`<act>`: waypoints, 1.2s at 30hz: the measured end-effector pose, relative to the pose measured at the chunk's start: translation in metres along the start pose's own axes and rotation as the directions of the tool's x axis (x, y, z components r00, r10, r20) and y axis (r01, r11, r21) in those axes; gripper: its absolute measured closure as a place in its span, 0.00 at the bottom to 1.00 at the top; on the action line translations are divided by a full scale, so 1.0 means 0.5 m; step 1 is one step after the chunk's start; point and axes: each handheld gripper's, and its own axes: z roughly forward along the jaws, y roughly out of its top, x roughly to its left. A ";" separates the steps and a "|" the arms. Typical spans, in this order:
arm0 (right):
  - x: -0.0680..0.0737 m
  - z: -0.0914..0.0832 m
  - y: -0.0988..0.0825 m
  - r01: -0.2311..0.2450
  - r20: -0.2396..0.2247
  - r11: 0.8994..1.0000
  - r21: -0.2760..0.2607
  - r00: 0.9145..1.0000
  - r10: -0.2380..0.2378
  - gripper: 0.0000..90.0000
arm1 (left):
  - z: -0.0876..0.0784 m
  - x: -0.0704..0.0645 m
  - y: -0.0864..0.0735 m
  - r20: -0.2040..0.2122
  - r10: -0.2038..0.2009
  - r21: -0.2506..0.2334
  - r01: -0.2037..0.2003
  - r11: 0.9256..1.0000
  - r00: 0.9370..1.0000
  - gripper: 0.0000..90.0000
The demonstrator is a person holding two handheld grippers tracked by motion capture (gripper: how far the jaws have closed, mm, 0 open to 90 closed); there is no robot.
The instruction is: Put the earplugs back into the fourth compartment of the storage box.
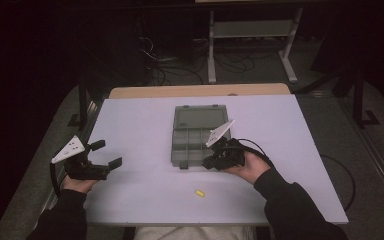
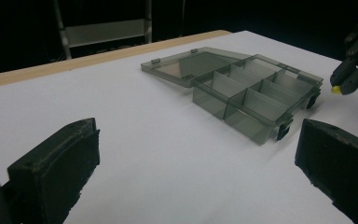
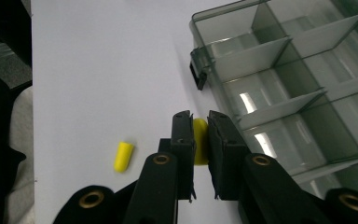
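A grey see-through compartment box (image 1: 196, 139) lies open in the middle of the white table (image 1: 145, 120), its lid folded back on the far side. My right gripper (image 1: 211, 163) is at the box's near right corner, shut on a yellow earplug (image 3: 200, 140) just outside the box wall (image 3: 242, 65). That earplug (image 2: 336, 89) peeks from the right gripper's tips in the left gripper view. A second yellow earplug (image 1: 199, 192) lies loose on the table near the front edge, and it (image 3: 123, 156) shows left of the right jaws. My left gripper (image 1: 106, 154) is open over the table's left side, holding nothing.
A wooden strip (image 1: 200, 90) runs along the table's far edge. Beyond it stand a white frame (image 1: 250, 30) and cables on the dark floor. The person's sleeves (image 1: 300, 210) come in from the bottom.
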 end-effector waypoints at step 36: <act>-0.152 -0.041 0.008 -0.118 0.147 0.992 -0.038 0.982 0.123 0.88 | 0.001 0.001 0.000 0.009 -0.005 0.003 0.005 1.000 1.000 0.00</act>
